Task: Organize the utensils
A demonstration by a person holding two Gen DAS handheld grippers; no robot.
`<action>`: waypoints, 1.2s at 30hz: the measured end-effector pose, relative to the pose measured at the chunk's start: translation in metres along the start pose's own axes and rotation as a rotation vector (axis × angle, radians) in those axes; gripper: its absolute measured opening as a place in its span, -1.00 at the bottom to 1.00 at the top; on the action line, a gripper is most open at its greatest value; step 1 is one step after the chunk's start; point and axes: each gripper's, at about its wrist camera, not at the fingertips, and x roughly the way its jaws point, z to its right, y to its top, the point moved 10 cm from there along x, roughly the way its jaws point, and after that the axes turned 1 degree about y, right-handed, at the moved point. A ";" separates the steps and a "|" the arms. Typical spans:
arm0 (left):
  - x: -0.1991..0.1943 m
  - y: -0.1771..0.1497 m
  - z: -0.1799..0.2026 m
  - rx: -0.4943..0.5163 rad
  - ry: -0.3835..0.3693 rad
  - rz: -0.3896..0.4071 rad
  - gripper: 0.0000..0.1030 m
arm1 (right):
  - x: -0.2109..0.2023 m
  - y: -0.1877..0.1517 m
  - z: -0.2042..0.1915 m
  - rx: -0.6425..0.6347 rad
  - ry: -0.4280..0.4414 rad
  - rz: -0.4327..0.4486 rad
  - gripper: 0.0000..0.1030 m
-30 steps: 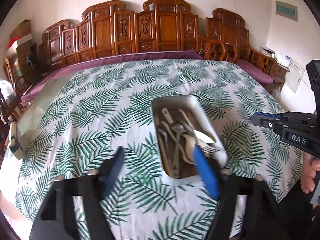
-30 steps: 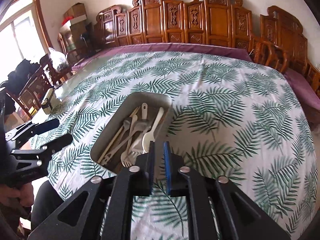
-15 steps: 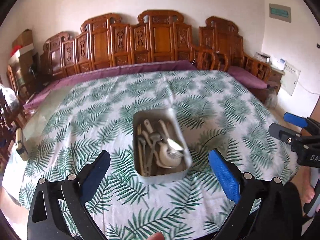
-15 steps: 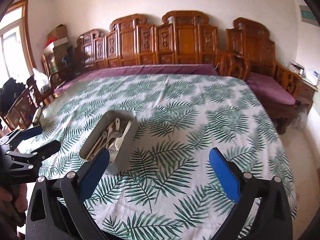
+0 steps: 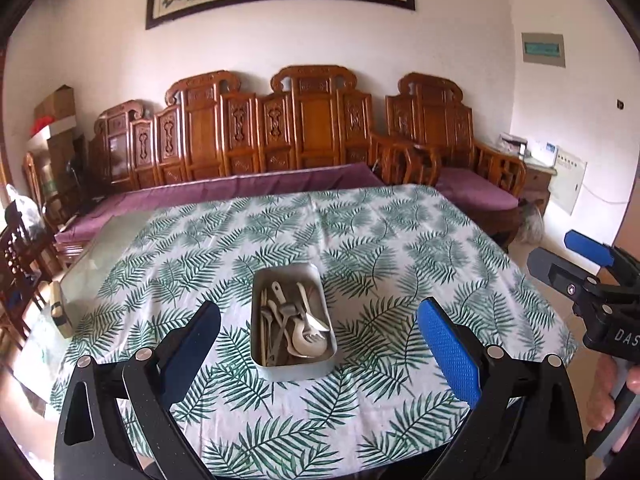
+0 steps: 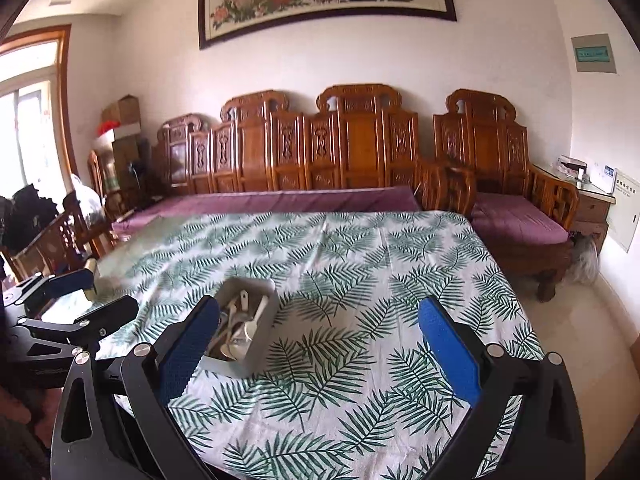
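Several pale utensils (image 5: 294, 326), spoons, forks and slim sticks, lie jumbled in a grey metal tray (image 5: 260, 292) on the palm-leaf tablecloth (image 5: 380, 248). Left gripper (image 5: 320, 344) and right gripper (image 6: 320, 340) hang above the cloth, jaws wide, nothing between them.

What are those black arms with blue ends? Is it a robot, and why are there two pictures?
No robot: a person holds one pair of tongs in each hand, and each has a camera looking out along its fingers. One picture comes from the left tongs, the other from the right tongs. Each also shows the other tongs at its edge. Both are wide open and hold nothing; their jaws have just been opening. On the table's green leaf-print tablecloth sits a grey rectangular metal tray with pale spoons and forks piled inside. Behind stands a carved wooden bench with purple cushions.
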 end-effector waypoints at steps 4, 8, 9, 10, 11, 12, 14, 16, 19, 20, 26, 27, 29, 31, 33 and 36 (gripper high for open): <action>-0.016 0.007 -0.004 -0.020 0.011 0.035 0.85 | -0.017 0.007 -0.002 0.006 0.001 0.040 0.95; -0.025 0.012 -0.007 -0.035 0.019 0.059 0.85 | -0.028 0.011 -0.002 0.011 -0.003 0.063 0.95; -0.026 0.012 -0.008 -0.035 0.021 0.061 0.85 | -0.029 0.010 -0.002 0.014 -0.004 0.066 0.95; -0.027 0.012 -0.008 -0.035 0.024 0.063 0.85 | -0.029 0.010 -0.001 0.015 -0.004 0.067 0.95; -0.028 0.012 -0.009 -0.037 0.027 0.065 0.85 | -0.030 0.010 -0.001 0.017 -0.003 0.067 0.95; -0.028 0.012 -0.010 -0.039 0.027 0.065 0.85 | -0.030 0.010 -0.001 0.019 -0.006 0.069 0.95; -0.027 0.011 -0.011 -0.043 0.031 0.064 0.85 | -0.031 0.009 0.000 0.020 -0.012 0.070 0.95; -0.027 0.011 -0.011 -0.045 0.035 0.064 0.85 | -0.030 0.008 0.001 0.021 -0.014 0.070 0.95; -0.027 0.010 -0.012 -0.048 0.036 0.066 0.85 | -0.029 0.008 0.002 0.023 -0.018 0.069 0.95; -0.027 0.010 -0.012 -0.050 0.035 0.066 0.85 | -0.030 0.008 0.002 0.024 -0.017 0.069 0.95; -0.028 0.010 -0.014 -0.056 0.035 0.067 0.85 | -0.029 0.009 0.002 0.025 -0.016 0.068 0.95; -0.028 0.010 -0.014 -0.057 0.035 0.068 0.85 | -0.029 0.009 0.002 0.025 -0.016 0.068 0.95; -0.029 0.010 -0.014 -0.056 0.036 0.070 0.85 | -0.029 0.009 0.002 0.025 -0.016 0.068 0.95; -0.029 0.010 -0.014 -0.057 0.035 0.070 0.85 | -0.029 0.009 0.001 0.024 -0.015 0.068 0.95; -0.030 0.010 -0.013 -0.057 0.034 0.072 0.85 | -0.029 0.009 0.001 0.024 -0.015 0.067 0.95; -0.031 0.010 -0.012 -0.055 0.030 0.073 0.85 | -0.029 0.009 0.001 0.026 -0.015 0.068 0.95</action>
